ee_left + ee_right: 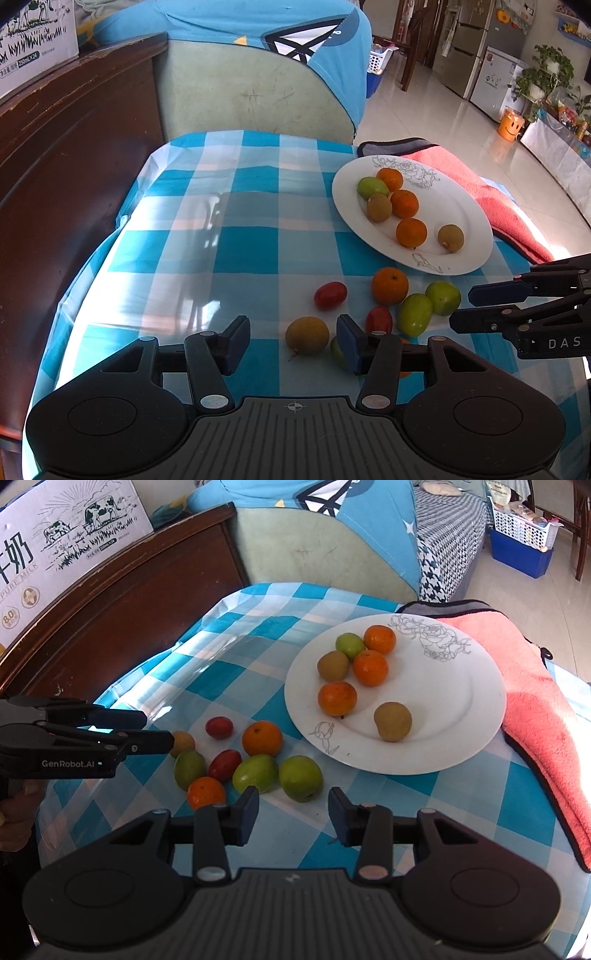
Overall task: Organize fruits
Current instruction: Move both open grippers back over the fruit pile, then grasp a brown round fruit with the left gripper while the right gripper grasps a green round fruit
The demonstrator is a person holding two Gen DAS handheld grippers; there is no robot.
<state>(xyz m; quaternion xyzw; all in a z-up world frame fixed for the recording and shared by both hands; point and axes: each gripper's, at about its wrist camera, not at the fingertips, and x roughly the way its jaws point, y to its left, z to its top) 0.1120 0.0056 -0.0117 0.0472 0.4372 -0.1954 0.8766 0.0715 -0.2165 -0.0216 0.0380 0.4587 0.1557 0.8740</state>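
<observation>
Fruit lot — white plate [476, 716] on checked desk [192, 251].
Six fruits on plate; loose fruits [258, 764] beside it on desk. Left hand-held gripper [293, 341] released over brown fruit [307, 335]; right hand-held gripper [291, 814] released — nothing held.

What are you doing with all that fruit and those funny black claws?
A person holds a gripper in each hand and is sorting small fruits onto the white plate. Six fruits already sit on it: three oranges, two brownish ones and a green one. Eight more lie on the checkered tablecloth beside the plate. The left gripper hovers with open jaws by a brownish fruit. The right gripper hovers open and empty near a green fruit.
</observation>
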